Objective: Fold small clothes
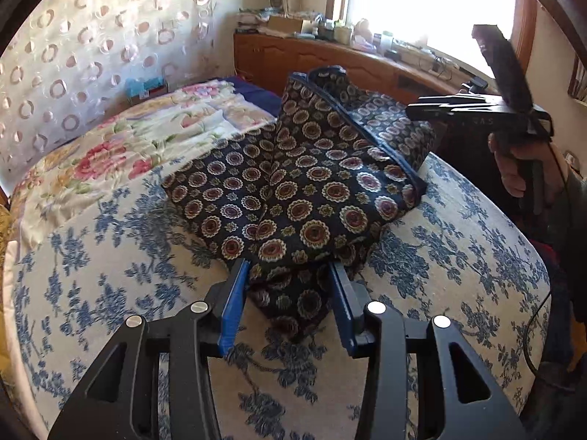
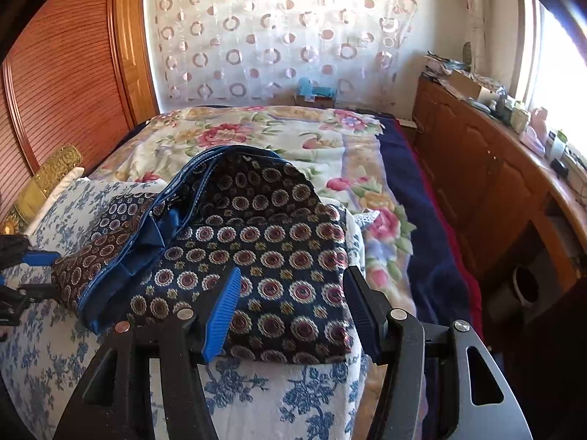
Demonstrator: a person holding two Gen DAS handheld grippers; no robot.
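Lying on a blue-flowered cushion (image 1: 110, 275) on the bed (image 2: 256, 128) is the task's thing, a dark garment (image 1: 293, 190) printed with round medallions and edged in blue trim, partly folded and bunched. The left hand-held gripper (image 1: 290, 293) is standing at the garment's near corner with its blue pads set apart, a fold of cloth lying between them; whether they are pressing it I cannot tell. The right hand-held gripper (image 2: 293, 304) is hovering over the garment's near right part, its jaws standing apart and gripping nothing. A wooden sideboard (image 2: 477, 168) is running along the right under the window.
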